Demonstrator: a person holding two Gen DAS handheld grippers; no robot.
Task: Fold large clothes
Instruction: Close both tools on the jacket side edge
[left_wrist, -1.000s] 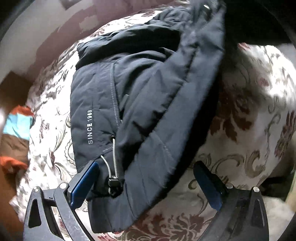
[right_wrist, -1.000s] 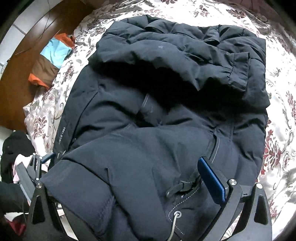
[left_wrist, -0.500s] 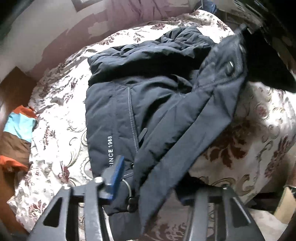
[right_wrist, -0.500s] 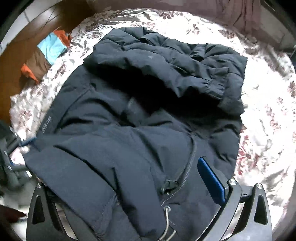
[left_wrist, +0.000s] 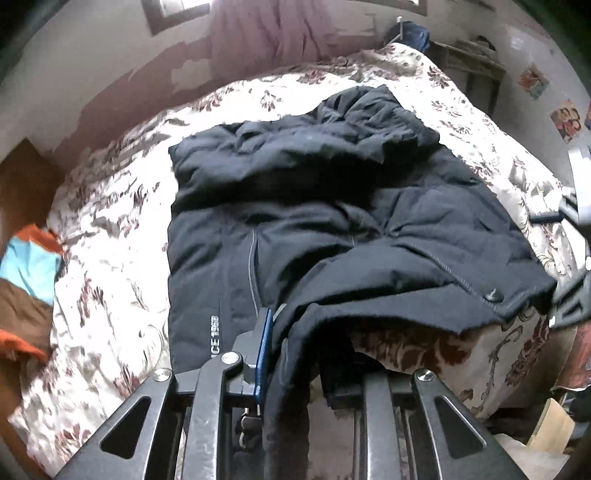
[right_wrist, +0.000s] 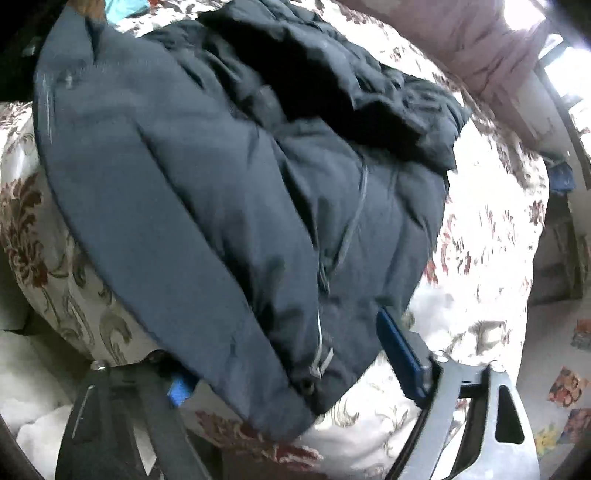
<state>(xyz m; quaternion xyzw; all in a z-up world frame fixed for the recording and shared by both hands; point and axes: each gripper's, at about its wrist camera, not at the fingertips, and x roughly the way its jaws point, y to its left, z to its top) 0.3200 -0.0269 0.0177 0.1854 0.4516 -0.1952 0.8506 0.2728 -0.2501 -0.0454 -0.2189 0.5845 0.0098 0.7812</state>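
Observation:
A large dark navy padded jacket (left_wrist: 332, 229) lies spread on the bed, its hem hanging over the near edge. In the left wrist view my left gripper (left_wrist: 295, 369) is closing on the hem's left corner. The blue pad (left_wrist: 264, 354) presses the folded fabric, and the other finger is hidden behind the cloth. In the right wrist view the jacket (right_wrist: 221, 184) has its right hem corner lying between the jaws of my right gripper (right_wrist: 288, 373). Those jaws are closing but still stand wide. One blue pad (right_wrist: 399, 354) is beside the hem edge, the other (right_wrist: 179, 391) mostly under the cloth.
The bed carries a cream floral bedspread (left_wrist: 110, 280), whose edge drops off just in front of both grippers. An orange, blue and brown garment (left_wrist: 26, 288) lies off the bed's left side. A pink curtain (left_wrist: 280, 33) hangs on the far wall.
The left jaws went from wide open to closed on the hem corner and rose. The right gripper swung right along the hem to the other corner, rolled, and its jaws narrowed.

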